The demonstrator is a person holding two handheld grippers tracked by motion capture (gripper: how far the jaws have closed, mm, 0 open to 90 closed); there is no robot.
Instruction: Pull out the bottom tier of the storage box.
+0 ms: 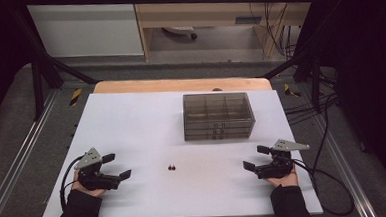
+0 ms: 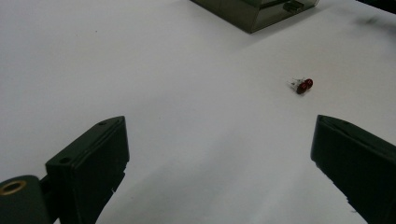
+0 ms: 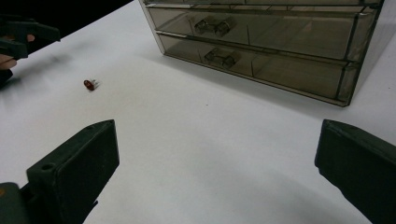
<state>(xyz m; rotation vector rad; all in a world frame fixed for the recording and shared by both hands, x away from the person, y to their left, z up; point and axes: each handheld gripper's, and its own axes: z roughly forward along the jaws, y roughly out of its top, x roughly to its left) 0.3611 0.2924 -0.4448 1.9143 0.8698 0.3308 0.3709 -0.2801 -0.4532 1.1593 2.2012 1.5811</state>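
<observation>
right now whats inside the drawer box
The smoky clear drawer box has two shut drawers with dividers inside. No contents show through the fronts, though the tint and the far compartments hide much.

The left gripper (image 2: 219, 158) has its jaws spread wide with only bare white desk (image 2: 140, 70) between them. Two small red beads (image 2: 304, 85) lie beyond the right jaw; farther off sits a smoky drawer box (image 2: 252, 11).

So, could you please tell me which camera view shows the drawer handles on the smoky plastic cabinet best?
The right gripper view: both drawer handles face it, near and sharp. The high view shows them tiny on the cabinet front; the left gripper view catches one corner.
</observation>
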